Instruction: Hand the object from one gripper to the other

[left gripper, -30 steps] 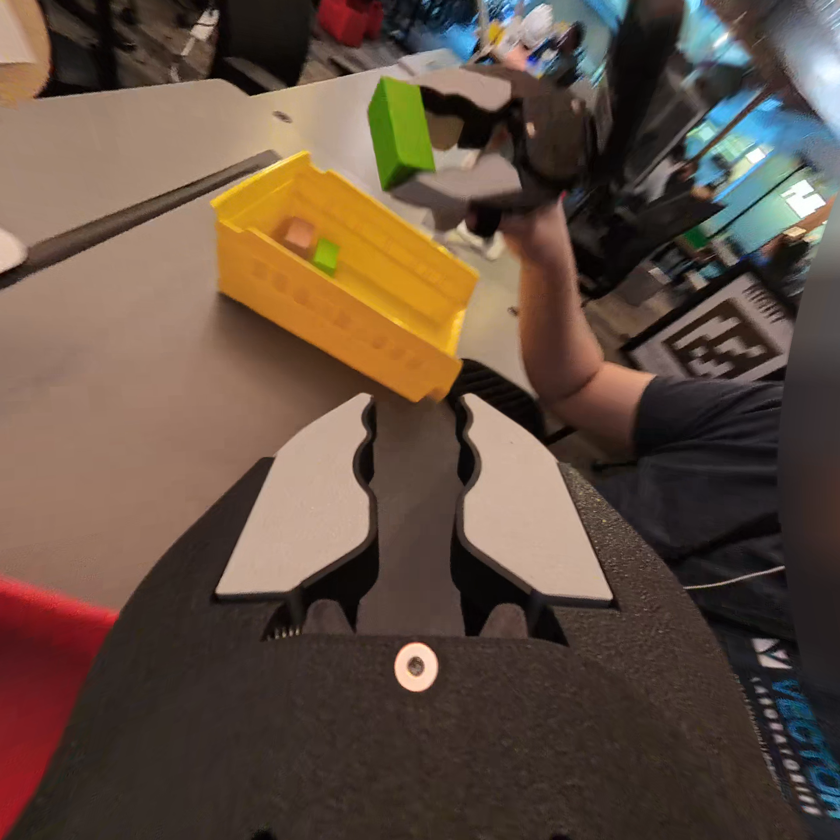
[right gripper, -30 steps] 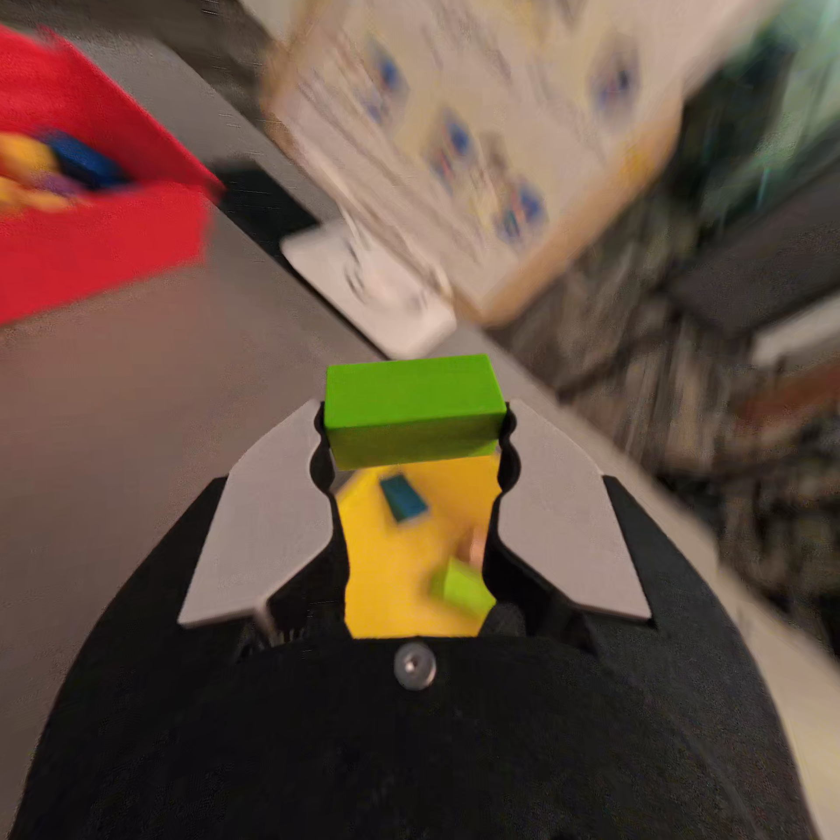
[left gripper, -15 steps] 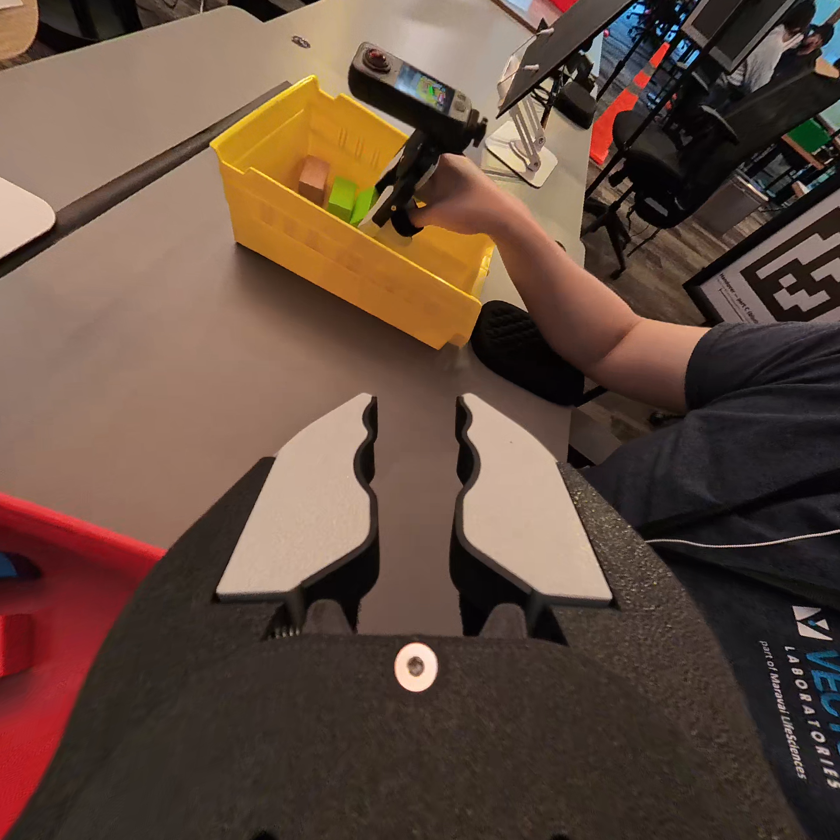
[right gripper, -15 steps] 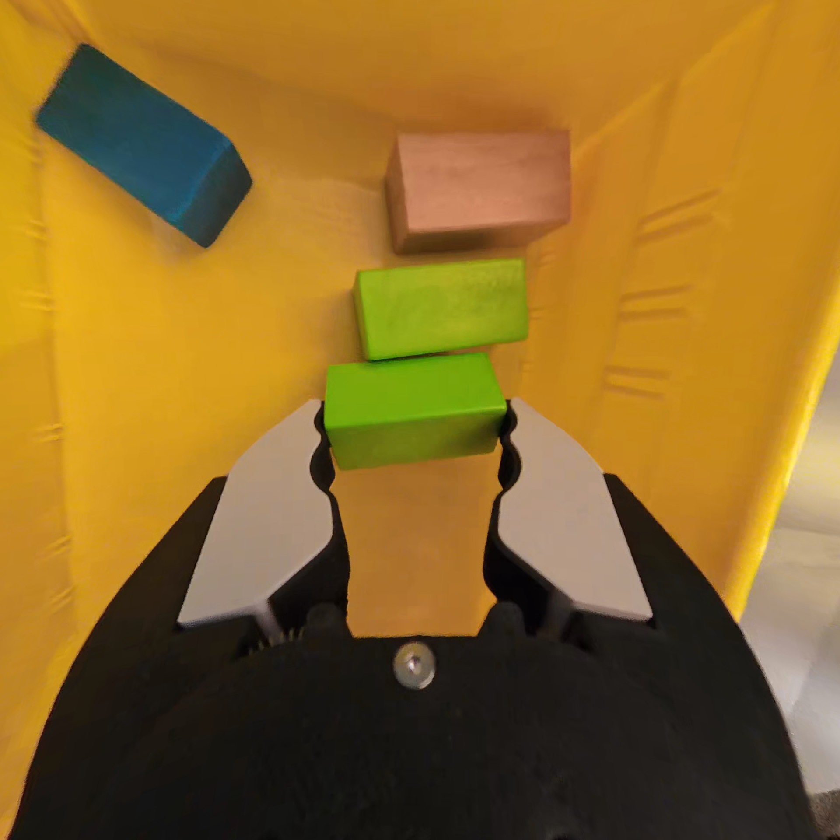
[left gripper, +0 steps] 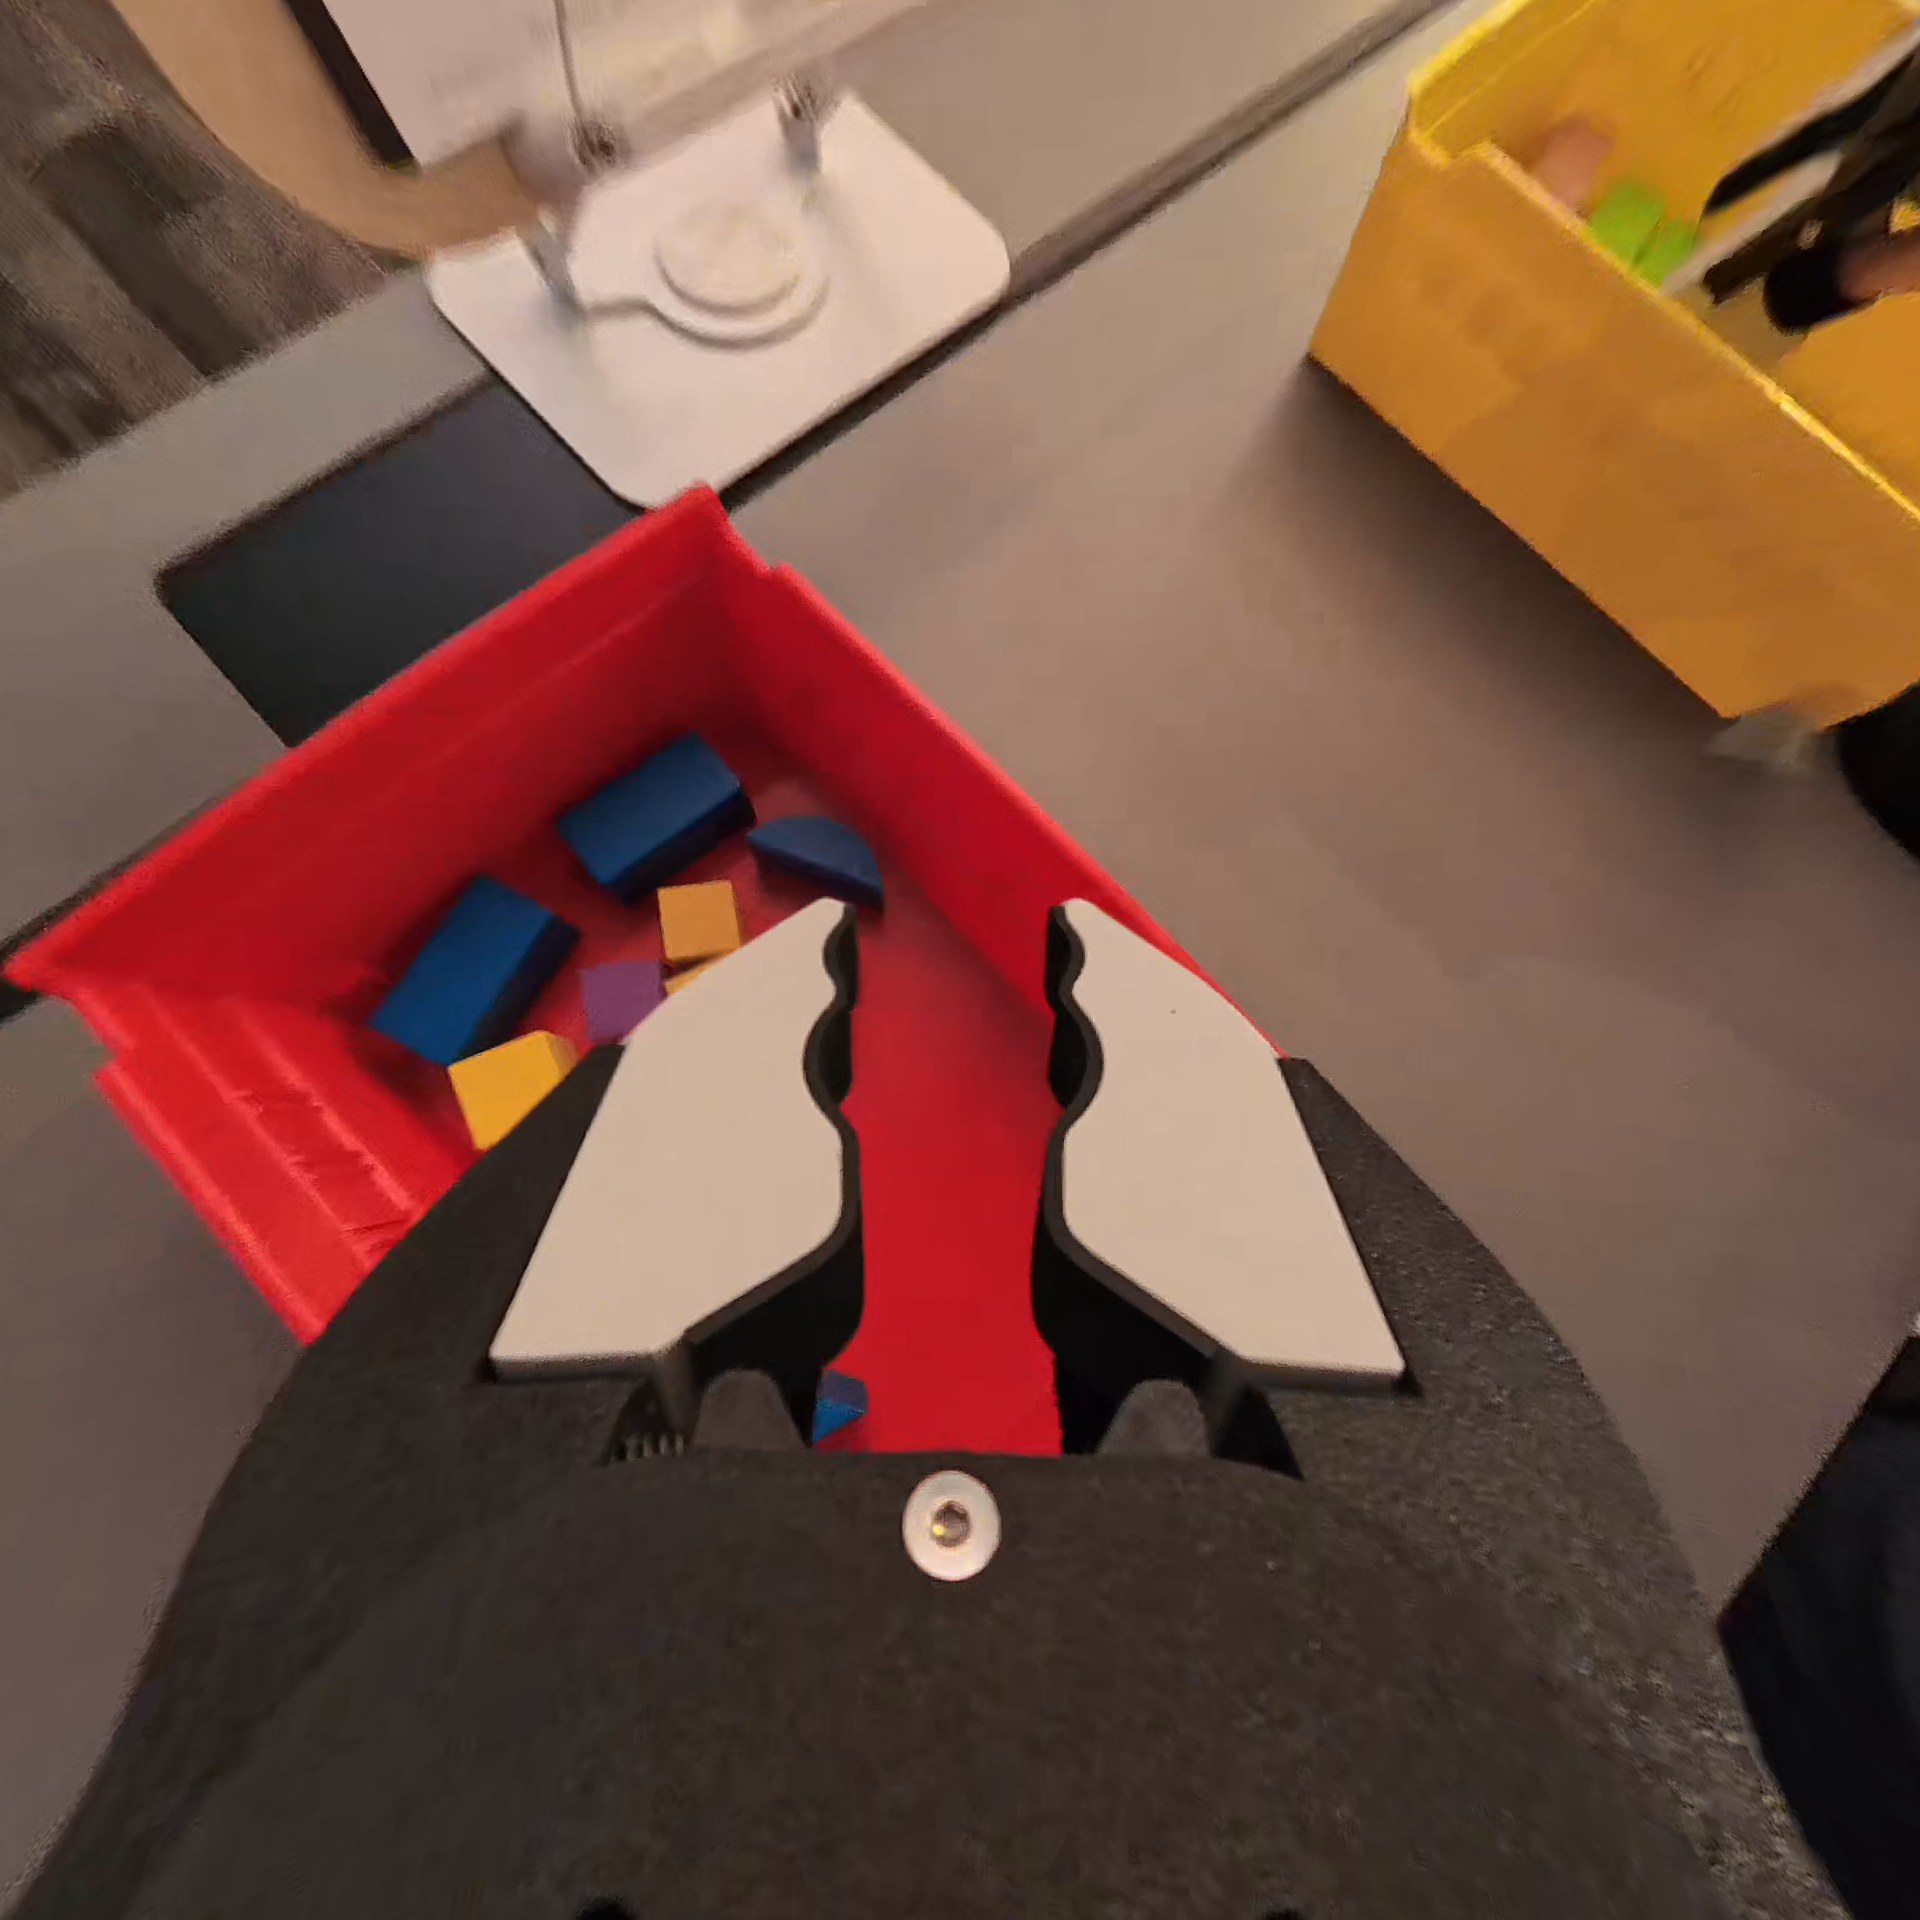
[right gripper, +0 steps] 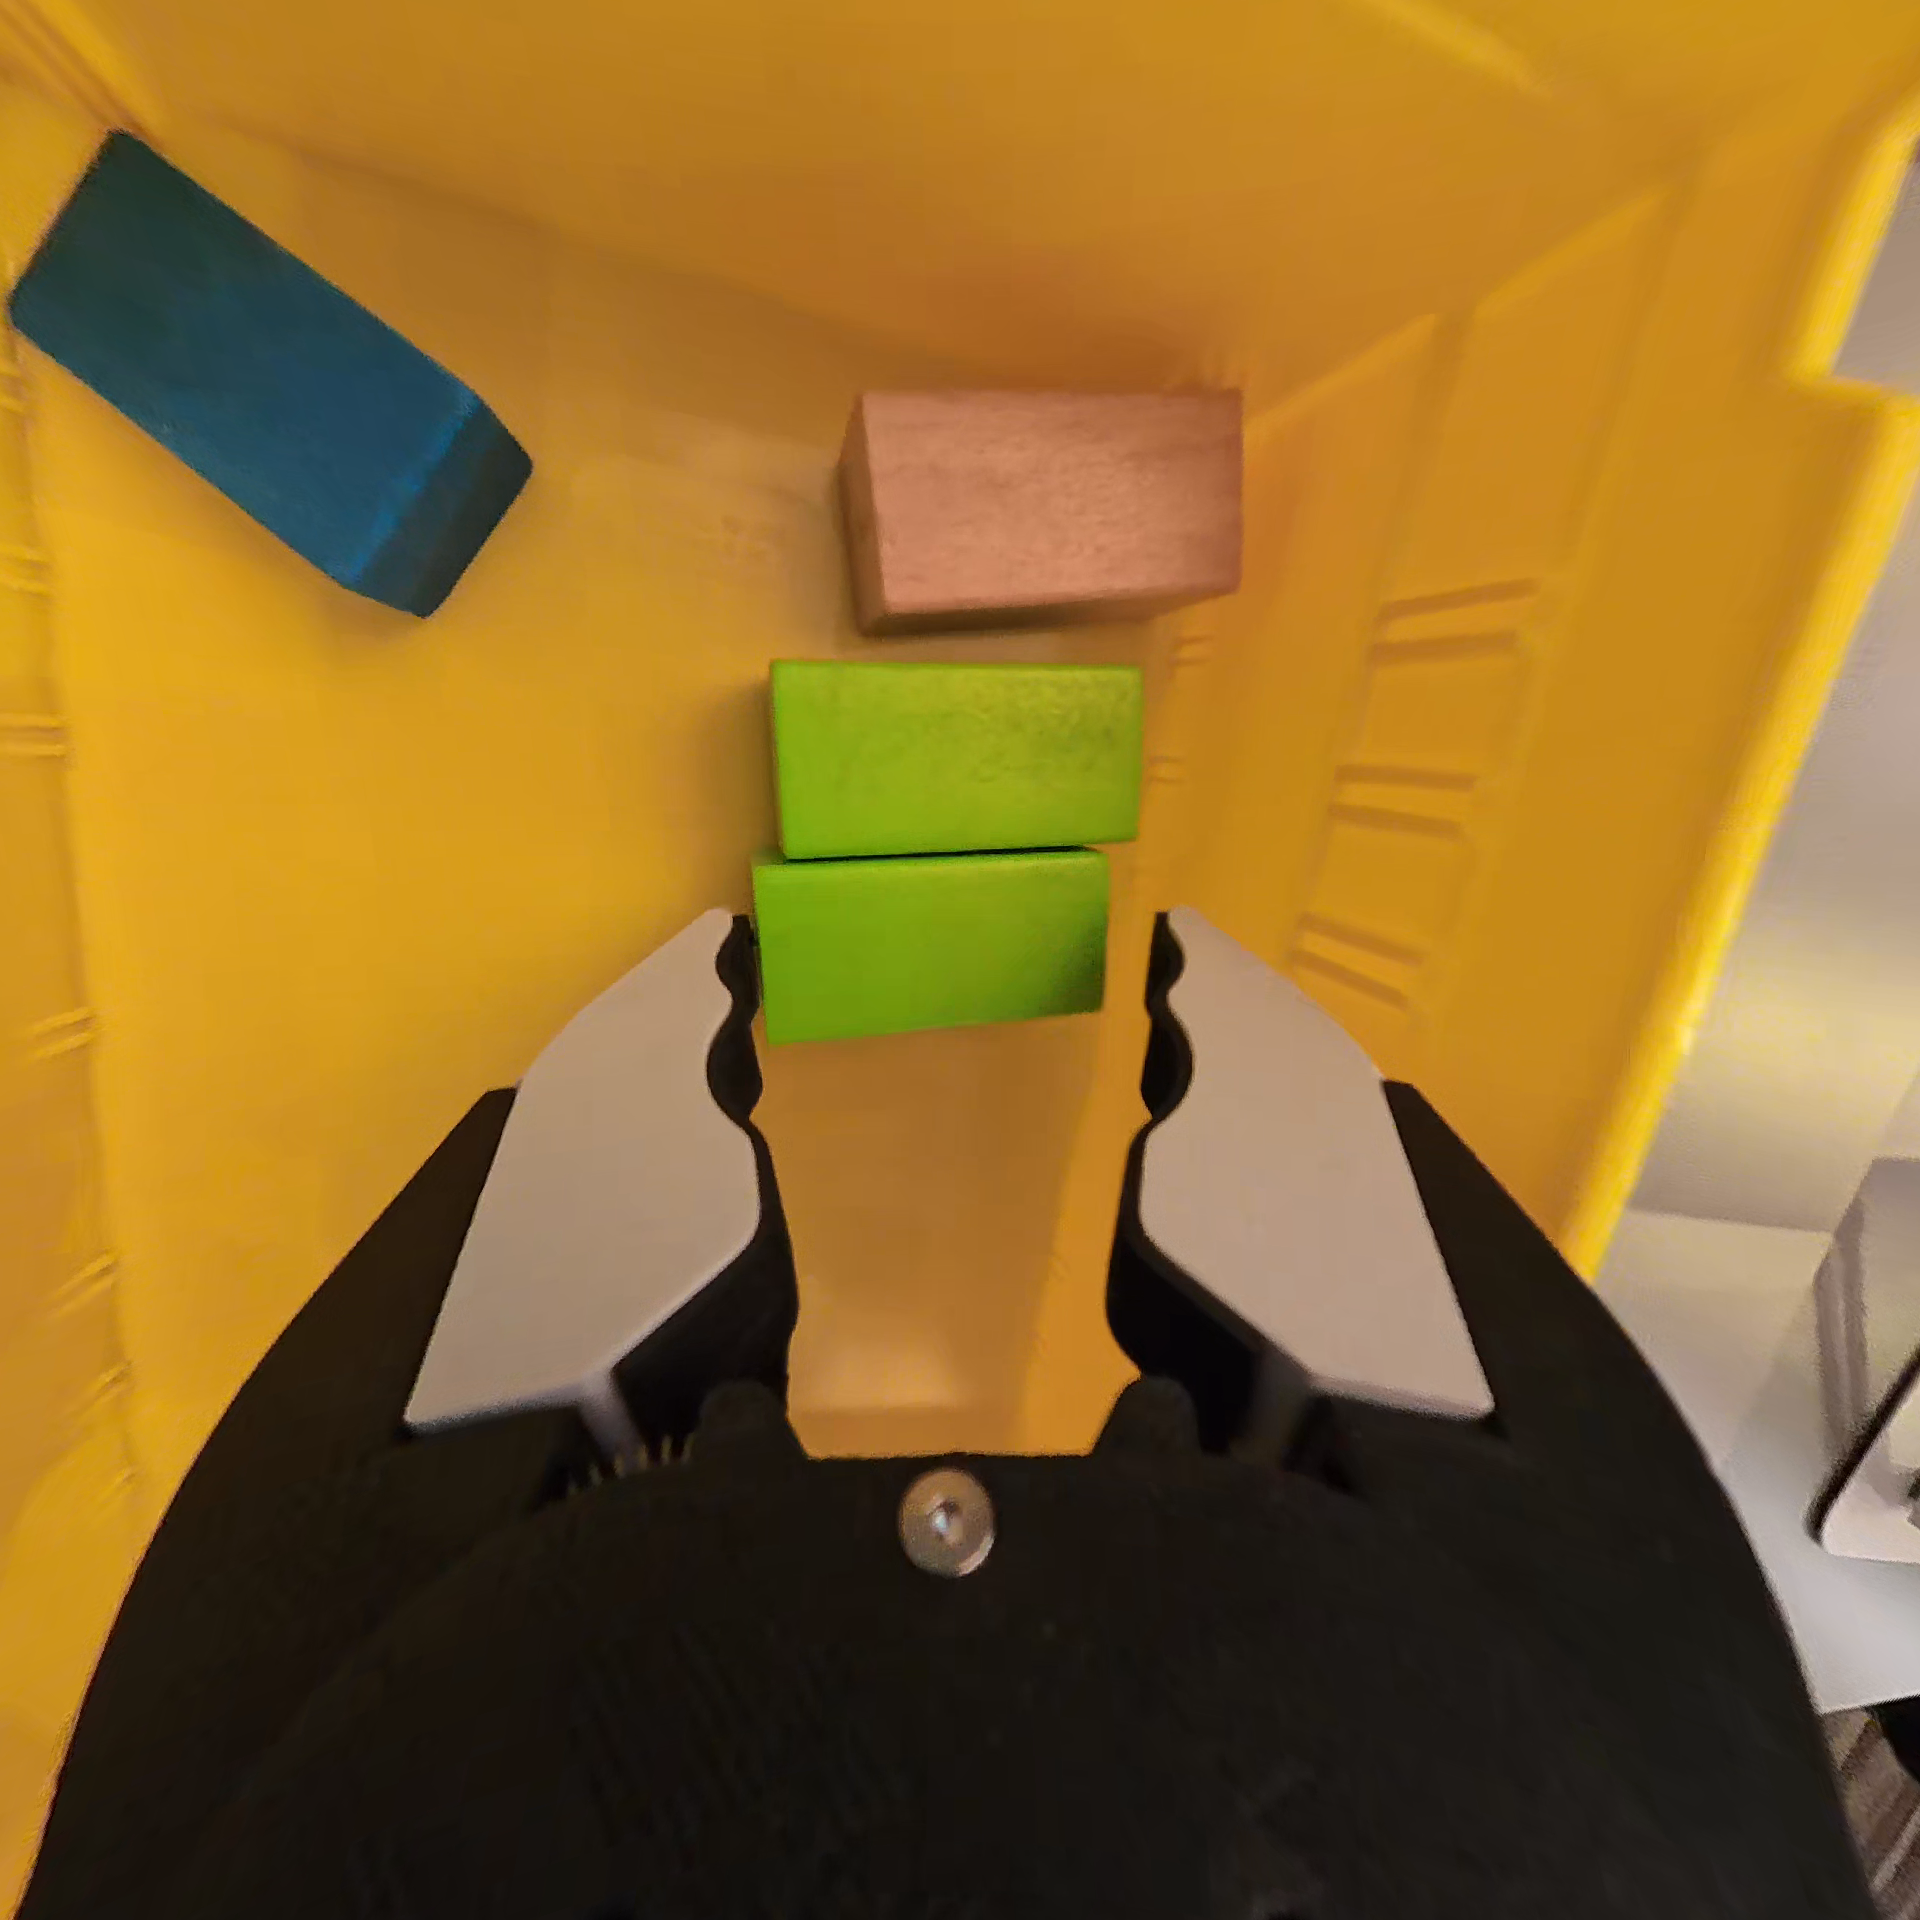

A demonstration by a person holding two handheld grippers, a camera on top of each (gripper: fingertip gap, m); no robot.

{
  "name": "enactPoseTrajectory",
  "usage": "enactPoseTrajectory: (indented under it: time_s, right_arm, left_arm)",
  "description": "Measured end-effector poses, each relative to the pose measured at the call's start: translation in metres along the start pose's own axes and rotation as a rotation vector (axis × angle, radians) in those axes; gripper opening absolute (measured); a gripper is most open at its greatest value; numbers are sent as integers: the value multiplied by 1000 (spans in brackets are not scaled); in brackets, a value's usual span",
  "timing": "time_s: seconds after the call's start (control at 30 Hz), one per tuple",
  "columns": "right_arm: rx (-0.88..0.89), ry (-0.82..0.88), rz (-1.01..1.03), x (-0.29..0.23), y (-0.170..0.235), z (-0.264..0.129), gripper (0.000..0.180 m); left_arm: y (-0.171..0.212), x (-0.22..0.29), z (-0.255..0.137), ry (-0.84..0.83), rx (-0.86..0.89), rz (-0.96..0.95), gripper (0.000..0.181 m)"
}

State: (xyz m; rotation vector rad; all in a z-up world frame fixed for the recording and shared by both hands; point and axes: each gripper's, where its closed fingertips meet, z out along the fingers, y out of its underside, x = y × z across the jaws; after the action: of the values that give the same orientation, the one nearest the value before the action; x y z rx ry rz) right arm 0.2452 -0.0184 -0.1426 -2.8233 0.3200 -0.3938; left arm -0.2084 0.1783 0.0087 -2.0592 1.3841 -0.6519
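With my right gripper [right gripper: 940, 971] parted around the green block [right gripper: 928, 943] on the yellow bin [right gripper: 312, 935] floor, seemingly released, my left gripper [left gripper: 948, 971], empty and apart, must pick next from the red bin [left gripper: 852, 727].

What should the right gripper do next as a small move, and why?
Probably lift the right gripper straight up out of the yellow plastic bin. Its fingers stand open, with a gap beside the near green rectangular wooden block, which lies on the bin floor against a second green block, so it looks released.
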Motion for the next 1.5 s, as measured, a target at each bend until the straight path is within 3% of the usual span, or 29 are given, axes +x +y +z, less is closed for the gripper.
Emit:
enactPoseTrajectory:
  time_s: [0.2,0.37,0.9,1.03,1.13,1.2,1.3,1.4,1.5]
  right_arm:
    - [127,-26,-53,-5,-23,-47,74]
    - [221,-91,-55,-12,-41,-77,74]
    - [258,-159,-121,-33,-47,-73,73]
    - [373,-156,-176,-45,-64,-90,68]
    - [697,-172,-295,-82,-101,-137,68]
    - [976,-287,-415,-133,-112,-187,68]
    - [1292,-486,-638,-214,-89,-252,69]
    - [1426,-441,-758,-252,-70,-280,69]
    - [1533,-339,-743,-256,-63,-302,62]
  left_arm:
    - [54,-33,59,-82,-245,272,40]
    - [83,-46,91,-93,-376,324,47]
    - [98,-53,113,-111,-437,301,35]
    - [69,-45,96,-111,-294,254,34]
    - [15,-13,62,-33,-55,166,34]
    - [-26,26,37,88,118,117,34]
    - [-75,97,5,350,320,33,34]
    - [-106,151,-14,588,417,-44,33]
    - [-116,186,-15,723,417,-48,33]
